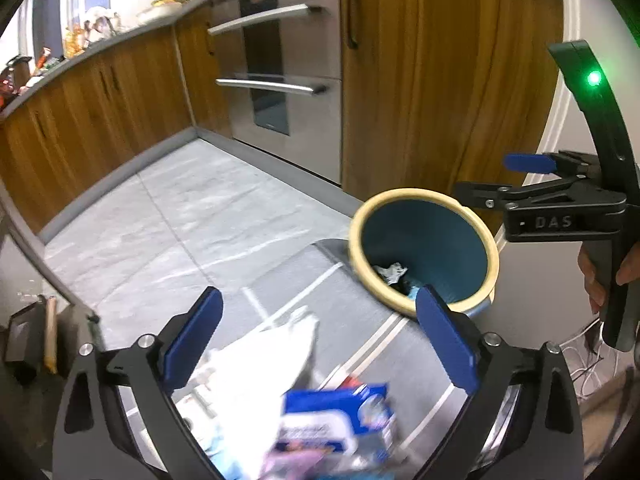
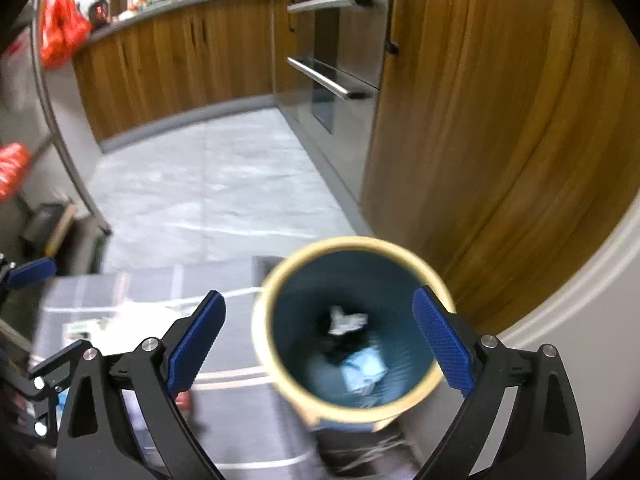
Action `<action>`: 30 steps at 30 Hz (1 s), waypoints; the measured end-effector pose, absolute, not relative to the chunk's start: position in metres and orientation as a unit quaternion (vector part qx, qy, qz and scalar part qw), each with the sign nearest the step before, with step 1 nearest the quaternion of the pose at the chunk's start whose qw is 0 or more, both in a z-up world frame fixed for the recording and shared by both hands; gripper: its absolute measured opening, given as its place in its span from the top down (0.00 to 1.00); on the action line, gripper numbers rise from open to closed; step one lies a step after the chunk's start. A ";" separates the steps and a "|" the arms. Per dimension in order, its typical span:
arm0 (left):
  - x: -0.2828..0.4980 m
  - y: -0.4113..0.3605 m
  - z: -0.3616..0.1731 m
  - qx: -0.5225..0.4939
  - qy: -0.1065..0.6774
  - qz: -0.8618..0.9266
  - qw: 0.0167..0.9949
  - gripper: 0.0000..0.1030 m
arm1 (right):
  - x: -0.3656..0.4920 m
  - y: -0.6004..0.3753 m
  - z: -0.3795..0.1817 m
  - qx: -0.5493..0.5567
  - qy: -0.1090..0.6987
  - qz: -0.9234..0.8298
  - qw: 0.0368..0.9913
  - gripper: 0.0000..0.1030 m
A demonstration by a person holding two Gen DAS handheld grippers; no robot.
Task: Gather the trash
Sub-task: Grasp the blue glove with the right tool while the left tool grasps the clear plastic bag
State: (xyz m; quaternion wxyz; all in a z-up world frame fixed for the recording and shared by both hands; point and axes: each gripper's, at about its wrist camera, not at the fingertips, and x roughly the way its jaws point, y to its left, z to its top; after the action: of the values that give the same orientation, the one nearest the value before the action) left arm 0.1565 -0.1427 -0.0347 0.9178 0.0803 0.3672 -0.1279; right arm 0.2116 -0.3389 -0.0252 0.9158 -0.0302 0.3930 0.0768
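A teal trash bin with a cream rim stands on the floor beside a grey table. Crumpled white paper and a pale blue wrapper lie in its bottom. My left gripper is open and empty above the table, over a white crumpled paper and a blue printed packet. My right gripper is open and empty, hovering over the bin's left rim. It also shows in the left wrist view.
The grey table with white lines holds the trash. Wooden cabinets and a steel oven stand behind. A cluttered counter, red bags at left, cables on the floor.
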 end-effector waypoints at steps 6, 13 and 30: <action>0.107 -0.090 -0.011 0.069 0.357 -0.100 0.926 0.06 | 0.171 -0.308 -0.019 -0.002 0.397 0.090 0.913 0.07; 0.058 -0.042 -0.011 0.056 0.360 -0.069 0.929 0.06 | 0.127 -0.260 -0.028 -0.014 0.413 0.140 0.900 0.07; -0.001 0.041 -0.073 0.020 0.446 -0.001 0.895 0.06 | 0.071 -0.141 -0.075 -0.143 0.457 0.246 0.842 0.08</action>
State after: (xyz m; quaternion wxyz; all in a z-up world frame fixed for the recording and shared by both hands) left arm -0.0012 0.0411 -0.0729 0.8950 0.0198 0.4456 -0.0008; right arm 0.0711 -0.1415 -0.0753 0.8424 -0.1431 0.4574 0.2461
